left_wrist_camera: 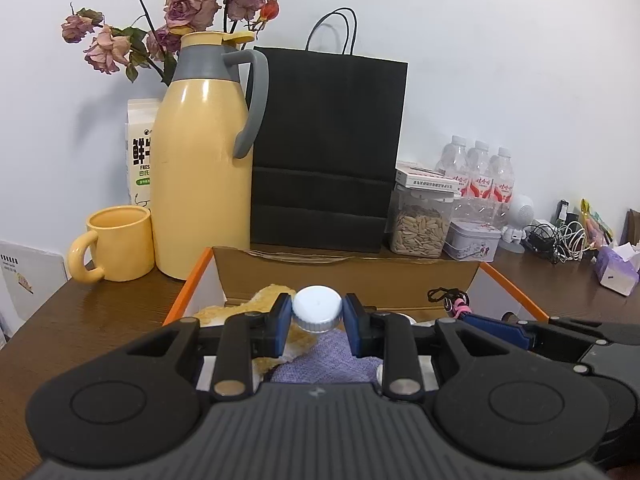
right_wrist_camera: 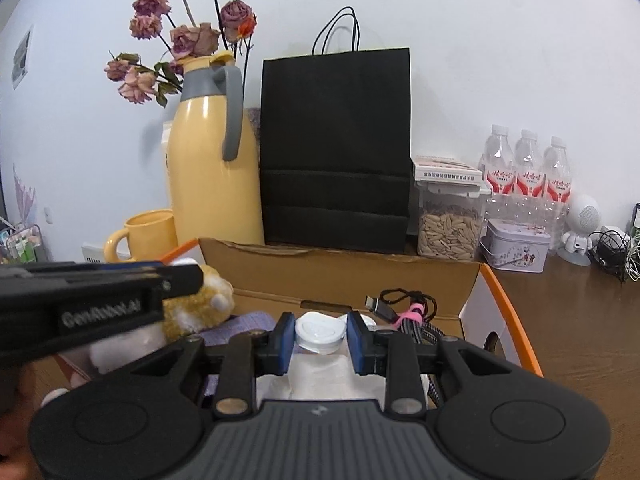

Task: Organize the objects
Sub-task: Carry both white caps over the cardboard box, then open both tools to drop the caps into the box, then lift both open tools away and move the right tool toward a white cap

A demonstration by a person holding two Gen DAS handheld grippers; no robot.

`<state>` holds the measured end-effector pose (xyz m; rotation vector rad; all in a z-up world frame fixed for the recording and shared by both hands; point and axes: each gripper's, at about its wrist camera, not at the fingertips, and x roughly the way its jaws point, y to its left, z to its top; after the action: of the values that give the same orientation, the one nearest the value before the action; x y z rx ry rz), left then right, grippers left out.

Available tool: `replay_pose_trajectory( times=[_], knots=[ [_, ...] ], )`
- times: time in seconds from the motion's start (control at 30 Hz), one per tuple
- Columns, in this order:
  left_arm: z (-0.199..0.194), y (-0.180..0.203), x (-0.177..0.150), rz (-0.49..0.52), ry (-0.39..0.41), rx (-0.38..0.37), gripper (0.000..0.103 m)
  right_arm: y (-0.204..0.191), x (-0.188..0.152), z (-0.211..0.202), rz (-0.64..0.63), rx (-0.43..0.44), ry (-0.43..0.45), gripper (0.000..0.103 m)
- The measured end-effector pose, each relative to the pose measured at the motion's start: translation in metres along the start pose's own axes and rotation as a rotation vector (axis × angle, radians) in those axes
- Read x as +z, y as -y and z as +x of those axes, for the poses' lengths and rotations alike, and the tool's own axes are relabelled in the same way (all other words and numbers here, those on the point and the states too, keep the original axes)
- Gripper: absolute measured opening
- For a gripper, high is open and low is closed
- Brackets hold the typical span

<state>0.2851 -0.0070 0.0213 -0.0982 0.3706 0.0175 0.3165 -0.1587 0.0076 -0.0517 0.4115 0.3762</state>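
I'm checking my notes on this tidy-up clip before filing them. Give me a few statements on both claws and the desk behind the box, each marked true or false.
1. The left claw grips a white ribbed screw cap. True.
2. The right claw is empty. False: a white lidded container sits between its pads.
3. The black paper bag stands left of the yellow thermos jug. False: it stands right of it.
4. The yellow mug is beside the jug. True.
5. The clear plastic jar holds seeds. True.
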Motion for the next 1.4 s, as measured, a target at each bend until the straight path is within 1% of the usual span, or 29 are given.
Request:
replay_pose_trajectory(
  times=[0.17,0.23,0.27,0.3,0.33,0.37,0.4,0.43,0.47,0.5,0.53,0.6,0.9,1.2,1.4],
  knots=[
    [-0.001,0.001,-0.002,0.007,0.004,0.02,0.029,0.0,-0.001,0.001,0.0,-0.002,-0.01,0.027],
    [-0.002,0.0,-0.002,0.006,0.007,0.026,0.033,0.001,-0.002,0.0,0.006,-0.001,-0.015,0.027],
    [-0.003,-0.001,-0.002,0.006,0.009,0.028,0.038,0.001,-0.002,-0.001,0.009,-0.004,-0.01,0.028],
    [-0.004,-0.002,-0.003,0.006,0.013,0.03,0.045,0.002,-0.002,-0.002,0.01,-0.005,-0.008,0.034],
    [-0.005,-0.003,-0.003,0.006,0.02,0.032,0.049,0.003,-0.002,-0.004,0.015,-0.004,-0.004,0.039],
    [-0.006,-0.003,-0.003,0.006,0.026,0.034,0.054,0.003,-0.002,-0.005,0.021,-0.006,0.004,0.056],
    [-0.008,-0.004,-0.003,0.007,0.032,0.035,0.061,0.004,-0.002,-0.007,0.024,-0.014,0.012,0.073],
    [-0.009,-0.004,-0.003,0.006,0.038,0.038,0.068,0.004,-0.002,-0.009,0.022,-0.019,0.019,0.079],
    [-0.011,-0.004,-0.003,0.002,0.046,0.043,0.09,0.004,-0.002,-0.011,0.021,-0.021,0.028,0.088],
    [-0.013,-0.005,-0.002,-0.001,0.057,0.052,0.103,0.004,-0.002,-0.013,0.021,-0.023,0.035,0.091],
    [-0.016,-0.005,-0.002,-0.003,0.078,0.066,0.103,0.004,-0.002,-0.015,0.02,-0.025,0.042,0.094],
    [-0.02,-0.005,-0.002,-0.005,0.094,0.073,0.103,0.004,-0.002,-0.017,0.021,-0.031,0.053,0.103],
    [-0.027,-0.008,-0.001,-0.014,0.11,0.077,0.103,0.001,-0.001,-0.026,0.012,-0.032,0.073,0.103],
    [-0.047,-0.015,-0.004,-0.018,0.15,0.046,0.103,0.002,-0.003,-0.044,0.013,-0.051,0.113,0.103],
    [-0.062,-0.021,-0.01,-0.011,0.141,0.046,0.103,0.002,-0.01,-0.061,-0.009,-0.048,0.129,0.103]
  ],
)
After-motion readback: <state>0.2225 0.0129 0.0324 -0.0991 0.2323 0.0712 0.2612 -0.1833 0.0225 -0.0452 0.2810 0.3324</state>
